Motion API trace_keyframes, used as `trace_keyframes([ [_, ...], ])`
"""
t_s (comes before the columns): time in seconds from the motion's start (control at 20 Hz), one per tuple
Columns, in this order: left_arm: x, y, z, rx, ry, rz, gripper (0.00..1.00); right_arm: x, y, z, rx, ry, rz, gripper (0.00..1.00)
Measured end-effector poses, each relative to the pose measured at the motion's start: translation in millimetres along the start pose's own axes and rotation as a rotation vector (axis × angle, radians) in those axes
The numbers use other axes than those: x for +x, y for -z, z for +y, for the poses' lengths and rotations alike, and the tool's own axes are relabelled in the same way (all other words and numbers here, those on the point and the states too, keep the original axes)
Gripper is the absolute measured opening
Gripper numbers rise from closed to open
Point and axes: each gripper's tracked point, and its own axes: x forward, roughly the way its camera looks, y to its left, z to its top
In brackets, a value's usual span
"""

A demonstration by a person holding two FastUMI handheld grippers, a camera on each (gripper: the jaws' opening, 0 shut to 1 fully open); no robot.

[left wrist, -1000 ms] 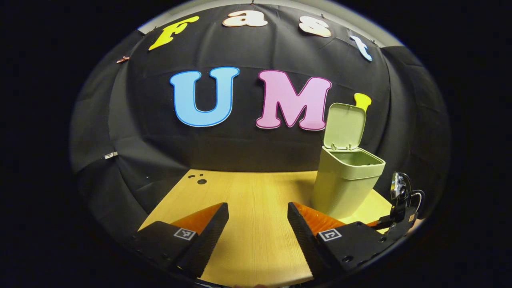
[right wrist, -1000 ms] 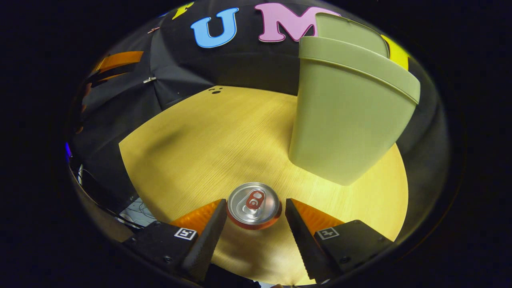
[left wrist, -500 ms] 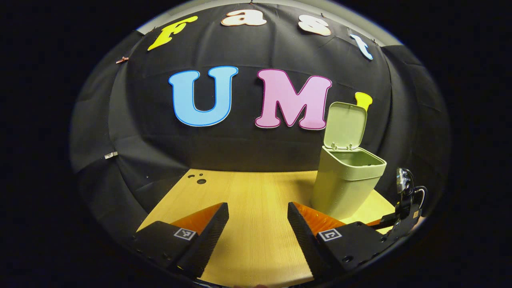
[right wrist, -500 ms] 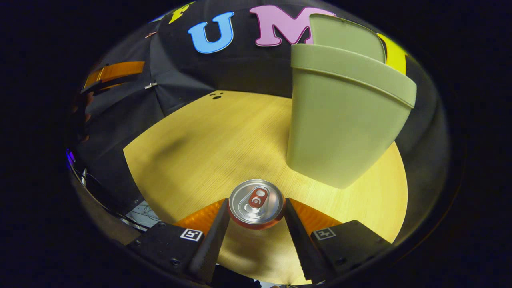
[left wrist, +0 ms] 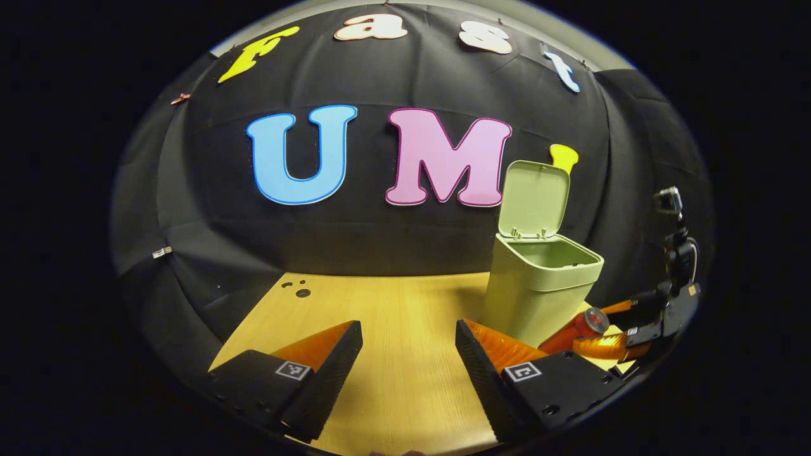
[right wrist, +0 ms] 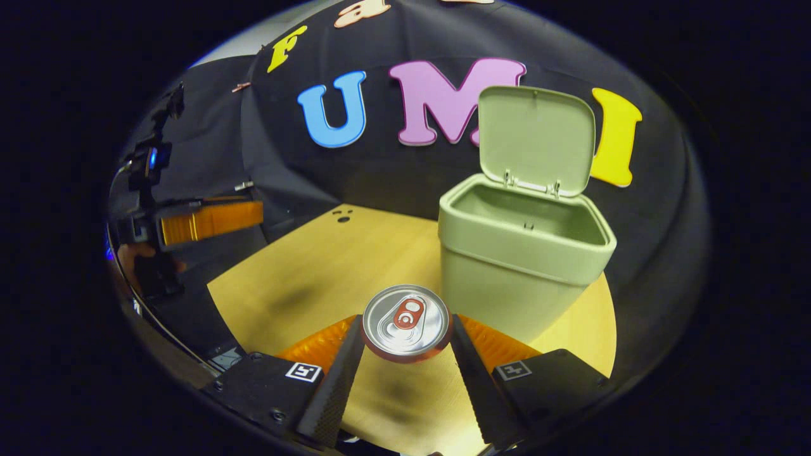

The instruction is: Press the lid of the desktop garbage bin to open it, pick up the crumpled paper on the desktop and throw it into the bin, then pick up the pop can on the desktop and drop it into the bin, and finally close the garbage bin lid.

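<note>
Pop can (right wrist: pixel 406 322) body behind tongs (right wrist: pixel 406 354)

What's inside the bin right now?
The bin stands with its lid up; bare inner walls show near the rim. Its bottom is hidden, so no paper is visible.

The right tongs (right wrist: pixel 405 354) have closed on the pop can (right wrist: pixel 406 322) and lifted it off the desk (right wrist: pixel 304 278); the bin (right wrist: pixel 519 253), at two o'clock, now shows its open mouth from above.
</note>
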Motion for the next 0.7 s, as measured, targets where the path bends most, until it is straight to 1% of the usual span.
trace_keyframes([
  [0.2,8,-8,-8,0.003,0.021,-0.013,0.95,-12,-58,-3,-0.002,-0.006,-0.124,0.84],
  [0.35,13,-12,-12,0.012,0.024,-0.022,0.95,-19,-104,-16,0.006,0.01,-0.226,0.83],
  [0.55,16,-14,-12,0.002,0.017,-0.026,0.95,-23,-153,-54,0.003,0.068,-0.332,0.83],
  [0.7,17,-13,-10,-0.013,0.006,-0.026,0.95,-17,-164,-88,-0.023,0.146,-0.331,0.83],
])
